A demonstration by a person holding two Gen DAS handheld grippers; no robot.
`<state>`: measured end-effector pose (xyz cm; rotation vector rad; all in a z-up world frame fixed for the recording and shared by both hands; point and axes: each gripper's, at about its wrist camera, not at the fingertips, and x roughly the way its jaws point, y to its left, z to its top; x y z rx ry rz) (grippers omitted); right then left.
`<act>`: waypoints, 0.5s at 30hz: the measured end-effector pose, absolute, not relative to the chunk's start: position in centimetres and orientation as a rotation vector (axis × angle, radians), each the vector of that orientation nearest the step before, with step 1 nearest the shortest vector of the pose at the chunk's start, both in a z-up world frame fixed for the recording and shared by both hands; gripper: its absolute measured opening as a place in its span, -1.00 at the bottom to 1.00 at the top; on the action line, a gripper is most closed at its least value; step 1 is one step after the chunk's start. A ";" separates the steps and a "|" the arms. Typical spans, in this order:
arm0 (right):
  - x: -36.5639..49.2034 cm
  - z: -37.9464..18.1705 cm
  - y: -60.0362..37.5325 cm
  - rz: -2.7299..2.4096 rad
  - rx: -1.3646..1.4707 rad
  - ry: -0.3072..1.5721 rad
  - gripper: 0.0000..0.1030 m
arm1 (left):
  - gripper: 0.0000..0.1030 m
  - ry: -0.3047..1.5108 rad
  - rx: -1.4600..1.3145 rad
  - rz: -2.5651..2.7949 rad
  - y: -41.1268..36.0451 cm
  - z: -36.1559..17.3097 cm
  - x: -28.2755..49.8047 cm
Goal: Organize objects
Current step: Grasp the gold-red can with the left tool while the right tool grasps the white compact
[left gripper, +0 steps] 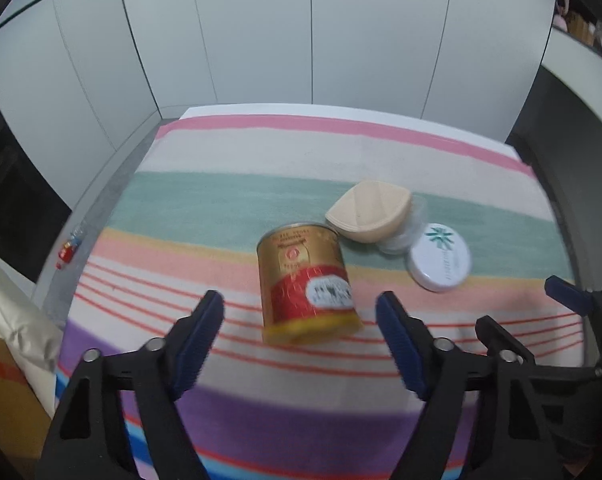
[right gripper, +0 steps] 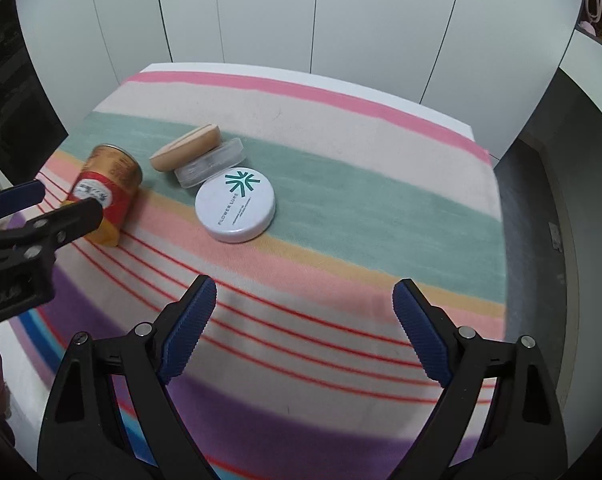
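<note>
Left tool (left gripper: 301, 312) agape, gold tin (left gripper: 307, 284), seemingly upright

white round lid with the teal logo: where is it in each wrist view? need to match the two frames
Left wrist: the white round lid is right of centre, beyond the right finger of the left tongs.
Right wrist: just left of centre, in the middle distance, ahead of the right tongs.
Shared landmark: the gold and red can, left of the lid in both views.
</note>
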<state>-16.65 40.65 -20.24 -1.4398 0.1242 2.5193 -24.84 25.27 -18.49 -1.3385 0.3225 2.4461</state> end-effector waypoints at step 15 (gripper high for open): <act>-22.7 -22.7 38.2 2.635 -1.414 0.038 0.31 | 0.06 0.245 -1.365 2.396 24.9 -20.5 -27.2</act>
